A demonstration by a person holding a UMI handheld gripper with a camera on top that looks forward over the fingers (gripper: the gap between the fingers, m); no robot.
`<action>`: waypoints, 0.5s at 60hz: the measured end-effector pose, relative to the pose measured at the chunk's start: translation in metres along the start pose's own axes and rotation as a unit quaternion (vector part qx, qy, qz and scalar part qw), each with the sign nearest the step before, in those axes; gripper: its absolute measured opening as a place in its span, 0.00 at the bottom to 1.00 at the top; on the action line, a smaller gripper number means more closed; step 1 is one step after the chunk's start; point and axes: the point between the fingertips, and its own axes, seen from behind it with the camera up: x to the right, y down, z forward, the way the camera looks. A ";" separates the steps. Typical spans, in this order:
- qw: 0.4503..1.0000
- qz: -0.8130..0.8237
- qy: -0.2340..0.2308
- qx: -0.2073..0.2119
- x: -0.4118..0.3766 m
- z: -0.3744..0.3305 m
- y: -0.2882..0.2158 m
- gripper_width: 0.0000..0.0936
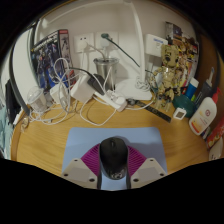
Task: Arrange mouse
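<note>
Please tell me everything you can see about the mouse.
The mouse is black or dark grey, rounded, apparently matte plastic, with a faint line down its middle. It lies flat on a blue-grey mat on the wooden desk, its length pointing along the fingers. It sits between the open gripper fingers, whose pink pads show at either side. Whether the pads touch it cannot be told. No cable shows on it.

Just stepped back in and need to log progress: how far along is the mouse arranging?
Done: the black computer mouse is already on the blue-grey rectangular mouse pad on the wooden desk.
In hand: the gripper has its fingers either side of the mouse; whether they press on it isn't clear.
Left: I can't tell whether this is the final spot. If so, only letting go and backing away remains.
</note>
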 end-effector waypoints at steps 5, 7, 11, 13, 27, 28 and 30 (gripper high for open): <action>1.000 -0.019 0.002 -0.004 0.000 0.002 0.002 0.43; 1.000 -0.021 0.005 -0.005 0.000 0.003 0.003 0.45; 1.000 -0.005 0.009 -0.007 0.001 0.004 0.003 0.50; 1.000 0.002 0.013 -0.007 0.002 0.004 0.003 0.53; 0.999 0.007 0.031 0.002 0.004 -0.040 0.002 0.89; 0.999 0.008 0.033 0.003 0.004 -0.047 0.001 0.89; 0.999 0.009 0.038 0.006 0.003 -0.062 0.000 0.90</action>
